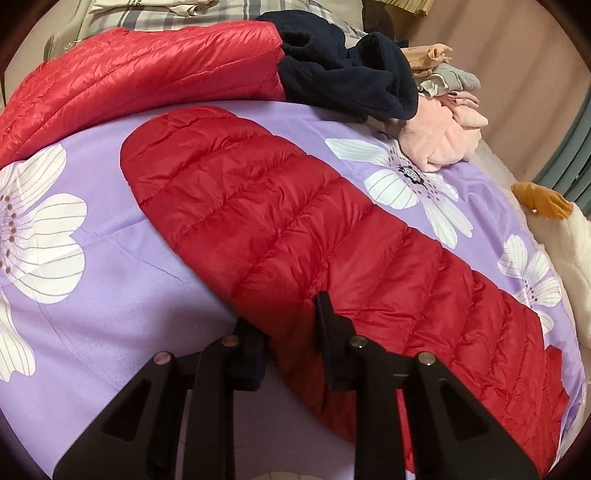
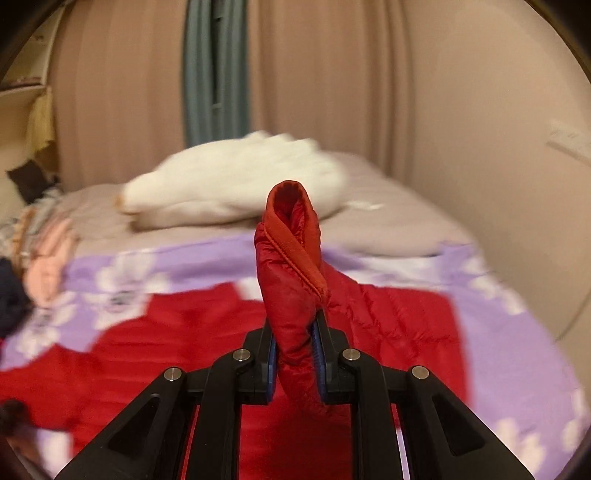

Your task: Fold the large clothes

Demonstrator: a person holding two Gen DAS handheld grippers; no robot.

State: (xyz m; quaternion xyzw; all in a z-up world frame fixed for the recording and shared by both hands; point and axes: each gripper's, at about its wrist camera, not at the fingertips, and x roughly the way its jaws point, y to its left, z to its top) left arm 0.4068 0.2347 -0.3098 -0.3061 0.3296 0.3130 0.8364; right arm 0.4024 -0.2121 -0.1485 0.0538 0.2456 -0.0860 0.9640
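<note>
Both claws pinching red jacket (image 1: 295,236) — left claw (image 1: 291,332), right claw (image 2: 293,339) — navy garment (image 1: 343,77) beyond.

Large lilac bedsheet (image 1: 110,295) printed with big white flowers, spread flat over the bed; blurred in the right wrist view (image 2: 498,332); beyond its far edge, a plain grey-mauve bed cover (image 2: 388,221); on that cover, a soft white plush toy (image 2: 229,184), lying on its side, with an orange foot (image 1: 543,201) jutting towards the sheet; behind the bed, pink-beige pleated curtains (image 2: 118,92), hanging floor-length; between them, a narrow grey-green curtain strip (image 2: 214,74); at the far left, a pale shelf (image 2: 22,88), too blurred for detail, with yellow cloth (image 2: 40,122) below it; at the head end, grey-and-white checked bedding (image 1: 147,16).
</note>
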